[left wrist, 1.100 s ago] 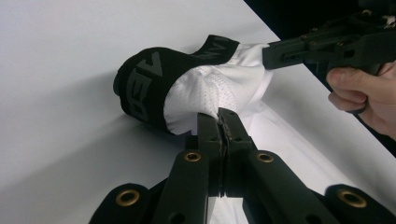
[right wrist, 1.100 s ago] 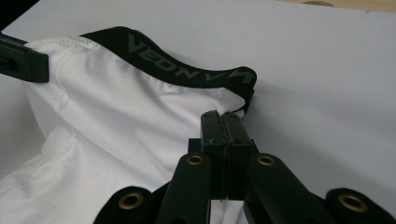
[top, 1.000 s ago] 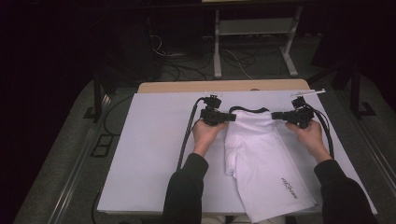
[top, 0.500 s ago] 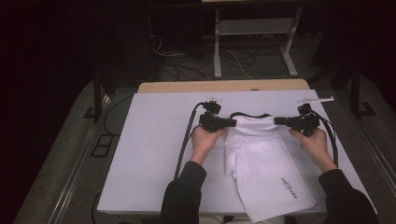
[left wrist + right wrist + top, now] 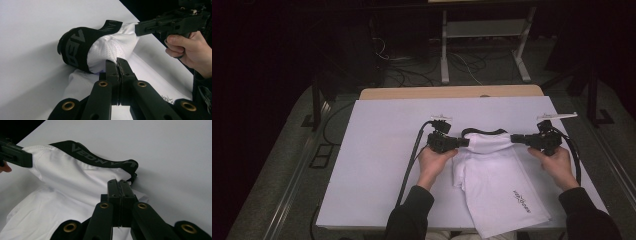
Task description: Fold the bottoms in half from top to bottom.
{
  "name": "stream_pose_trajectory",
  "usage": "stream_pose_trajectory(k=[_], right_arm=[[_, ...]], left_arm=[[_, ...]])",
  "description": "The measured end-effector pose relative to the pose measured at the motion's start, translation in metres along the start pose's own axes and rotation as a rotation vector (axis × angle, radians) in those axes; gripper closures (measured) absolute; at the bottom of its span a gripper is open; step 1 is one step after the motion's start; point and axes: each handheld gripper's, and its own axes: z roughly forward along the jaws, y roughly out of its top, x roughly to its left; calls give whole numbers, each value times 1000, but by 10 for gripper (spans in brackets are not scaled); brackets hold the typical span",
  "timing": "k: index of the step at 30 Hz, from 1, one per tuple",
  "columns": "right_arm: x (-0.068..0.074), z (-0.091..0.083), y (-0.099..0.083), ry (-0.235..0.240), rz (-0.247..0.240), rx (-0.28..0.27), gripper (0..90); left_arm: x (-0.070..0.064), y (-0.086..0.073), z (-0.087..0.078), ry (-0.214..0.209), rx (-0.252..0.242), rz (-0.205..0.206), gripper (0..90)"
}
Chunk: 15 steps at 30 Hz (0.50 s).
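The counter (image 5: 377,165) has a white top with a wooden edge at the far side. A white garment (image 5: 497,180) lies on it, right of the middle.

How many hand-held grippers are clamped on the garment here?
2. The left hand-held gripper pinches the white fabric shorts with black waistband at their left waist corner; the right hand-held gripper pinches the right corner.

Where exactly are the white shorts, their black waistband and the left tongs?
Shorts (image 5: 499,187), high view, on the flat white leg.
Waistband (image 5: 100,158), right gripper view, on the lettered black band.
Left tongs (image 5: 117,65), left gripper view, at the shut tips pinching white cloth.
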Motion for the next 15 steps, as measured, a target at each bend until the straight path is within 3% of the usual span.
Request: stream_pose_trajectory(k=[8, 15], right_arm=[[7, -10, -7, 18, -12, -2, 883], [9, -16, -12, 36, -8, 6, 883]], left_arm=[[0, -14, -5, -19, -20, -20, 872], [-7, -20, -6, -40, -26, -10, 871]])
